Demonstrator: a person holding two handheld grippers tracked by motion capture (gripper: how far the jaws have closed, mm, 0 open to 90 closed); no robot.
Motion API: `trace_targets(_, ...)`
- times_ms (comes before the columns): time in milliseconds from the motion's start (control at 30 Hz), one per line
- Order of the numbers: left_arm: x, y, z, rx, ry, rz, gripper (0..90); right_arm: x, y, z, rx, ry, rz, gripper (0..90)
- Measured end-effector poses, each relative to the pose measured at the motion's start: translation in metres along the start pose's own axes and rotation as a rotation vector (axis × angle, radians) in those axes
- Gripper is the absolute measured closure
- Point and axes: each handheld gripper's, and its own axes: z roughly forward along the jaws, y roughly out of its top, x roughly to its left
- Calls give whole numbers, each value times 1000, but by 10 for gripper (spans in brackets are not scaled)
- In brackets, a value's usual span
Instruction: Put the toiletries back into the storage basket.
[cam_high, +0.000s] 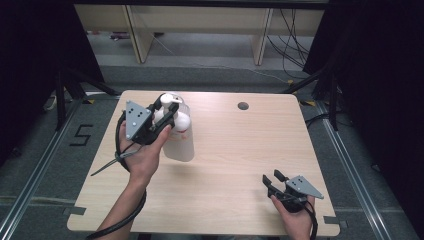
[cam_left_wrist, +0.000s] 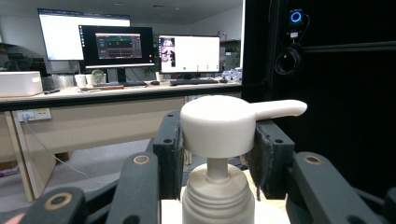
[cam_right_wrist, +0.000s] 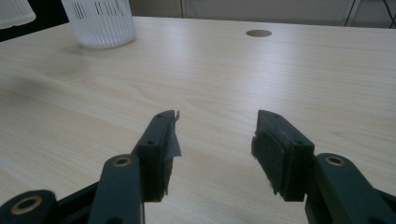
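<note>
A white pump bottle (cam_high: 180, 140) with a red-printed label hangs tilted above the left half of the wooden table (cam_high: 240, 150). My left gripper (cam_high: 167, 109) is shut on its pump head. In the left gripper view the white pump head (cam_left_wrist: 219, 123) sits pressed between the two black jaws of my left gripper (cam_left_wrist: 217, 135), its spout pointing right, with the bottle's neck below. My right gripper (cam_high: 274, 178) rests near the table's front right, open. In the right gripper view, nothing is between the fingers of my right gripper (cam_right_wrist: 215, 135), just bare tabletop.
A white ribbed container (cam_right_wrist: 100, 21) stands on the table's far left in the right gripper view. A round cable hole (cam_high: 243, 106) lies near the far edge. Black tripod legs (cam_high: 70, 87) and curtains flank the table. Desks with monitors (cam_left_wrist: 116, 46) stand beyond.
</note>
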Motion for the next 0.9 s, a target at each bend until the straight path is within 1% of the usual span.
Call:
trace_targets(33, 0, 1, 0, 0, 2, -1, 590, 0, 0, 0, 0, 0, -1, 489)
trace_targets(100, 1, 2, 1, -1, 8, 1, 590, 2, 0, 1, 0, 20, 27, 488)
trace_targets(133, 1, 2, 1, -2, 10, 2, 590, 2, 0, 1, -3, 10, 15, 488)
trace_targets(200, 2, 3, 2, -5, 12, 3, 590, 1, 0, 1, -2, 7, 13, 487)
trace_targets(233, 3, 3, 2, -3, 16, 4, 590, 2, 0, 1, 1, 16, 28, 487)
trace_targets(267, 3, 3, 2, -3, 16, 4, 590, 2, 0, 1, 1, 16, 28, 487)
trace_targets(300, 4, 4, 2, -5, 18, 4, 590, 3, 0, 1, 6, 20, 40, 487)
trace_targets(333, 5, 4, 2, -5, 21, 0, 590, 2, -1, 1, 0, 17, 27, 487)
trace_targets(367, 5, 4, 2, -3, 23, 2, 590, 2, -1, 1, 0, 17, 27, 487)
trace_targets(400, 7, 4, 2, -1, 28, 5, 590, 1, 0, 1, -3, 8, 12, 487)
trace_targets(433, 7, 4, 3, -2, 29, 3, 590, 1, 0, 1, -5, 7, 9, 486)
trace_targets(633, 12, 6, 3, 4, 39, 9, 589, 1, 0, 1, 2, 5, 11, 487)
trace_targets(800, 15, 7, 4, 5, 49, 11, 590, 1, 0, 1, -3, 5, 13, 486)
trace_targets(833, 15, 7, 5, 6, 50, 11, 590, 1, 0, 1, -6, 3, 3, 486)
trace_targets(867, 16, 7, 5, 9, 51, 14, 590, 1, 0, 1, -6, 3, 3, 486)
trace_targets(900, 17, 6, 5, 11, 53, 15, 590, 1, 0, 1, 0, 5, 12, 486)
